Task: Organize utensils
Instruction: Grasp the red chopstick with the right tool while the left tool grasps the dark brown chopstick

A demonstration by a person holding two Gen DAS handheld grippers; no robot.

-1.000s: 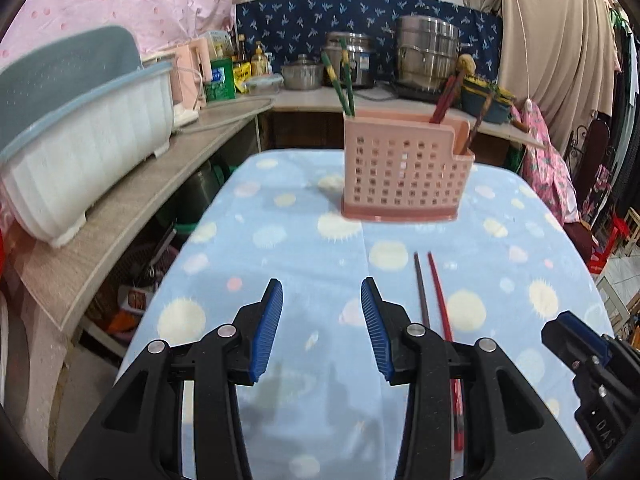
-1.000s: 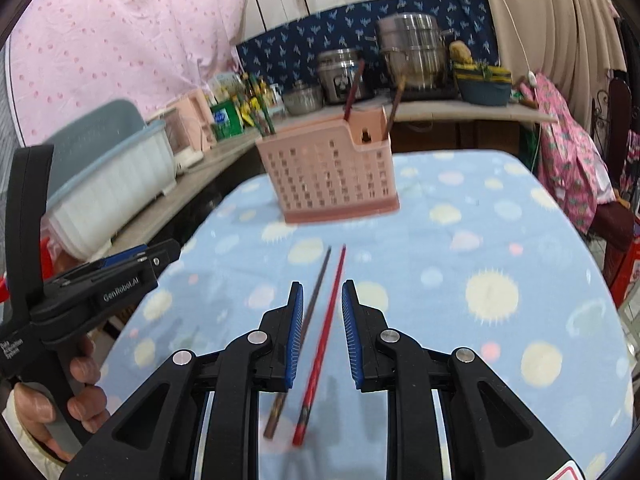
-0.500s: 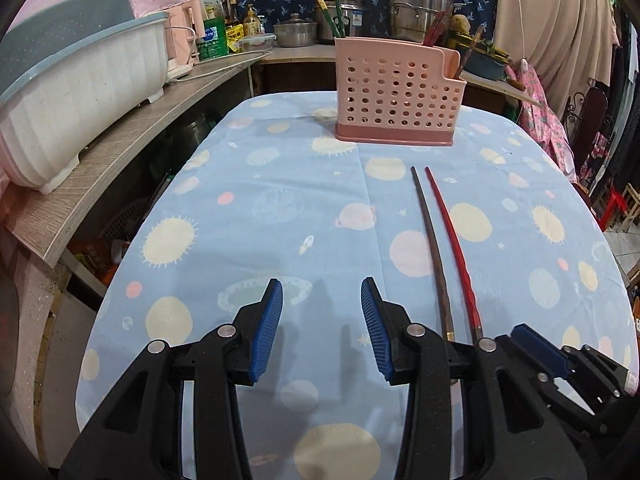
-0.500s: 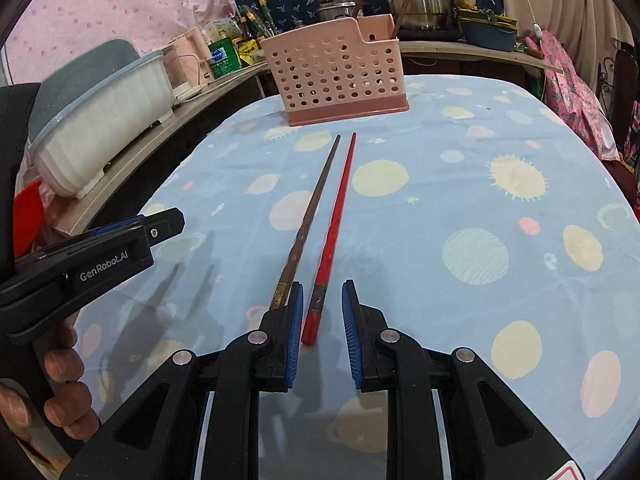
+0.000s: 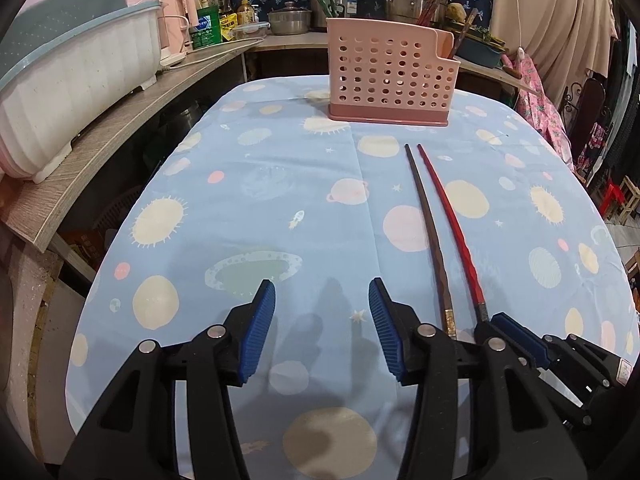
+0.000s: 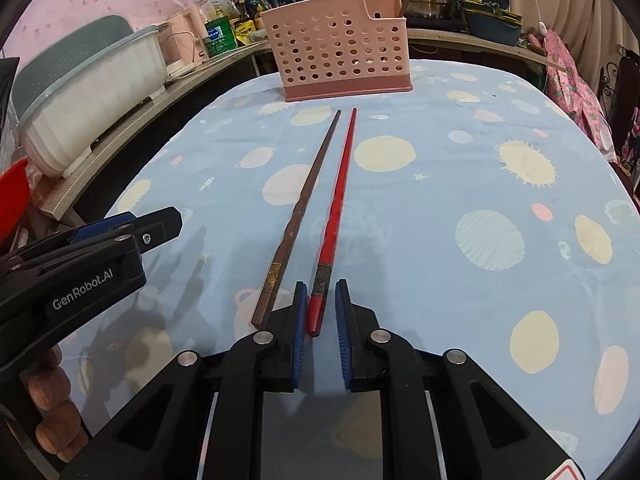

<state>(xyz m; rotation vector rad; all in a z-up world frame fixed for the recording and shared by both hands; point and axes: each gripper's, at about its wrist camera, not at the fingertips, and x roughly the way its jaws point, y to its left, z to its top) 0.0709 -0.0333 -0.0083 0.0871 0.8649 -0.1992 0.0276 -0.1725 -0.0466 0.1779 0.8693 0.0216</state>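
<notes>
A red chopstick (image 6: 340,196) and a brown chopstick (image 6: 304,212) lie side by side on the blue patterned tablecloth (image 6: 480,184), tips toward a pink perforated utensil basket (image 6: 340,60) at the far end. They also show in the left wrist view, red chopstick (image 5: 452,228), brown chopstick (image 5: 428,228), basket (image 5: 388,76). My right gripper (image 6: 320,308) is open, low over the cloth, its pads either side of the red chopstick's thick end without gripping it. My left gripper (image 5: 322,304) is open and empty, left of the chopsticks.
A white and teal dish tub (image 5: 68,80) sits on a wooden shelf (image 5: 120,132) along the table's left. Pots, bottles and a kettle stand on the counter behind the basket (image 5: 344,0). Cloth hangs at right, beyond the table edge.
Both grippers have dropped lower and pulled back toward the near table edge. The right gripper has moved to straddle the red chopstick's thick end. The chopsticks have not moved.
</notes>
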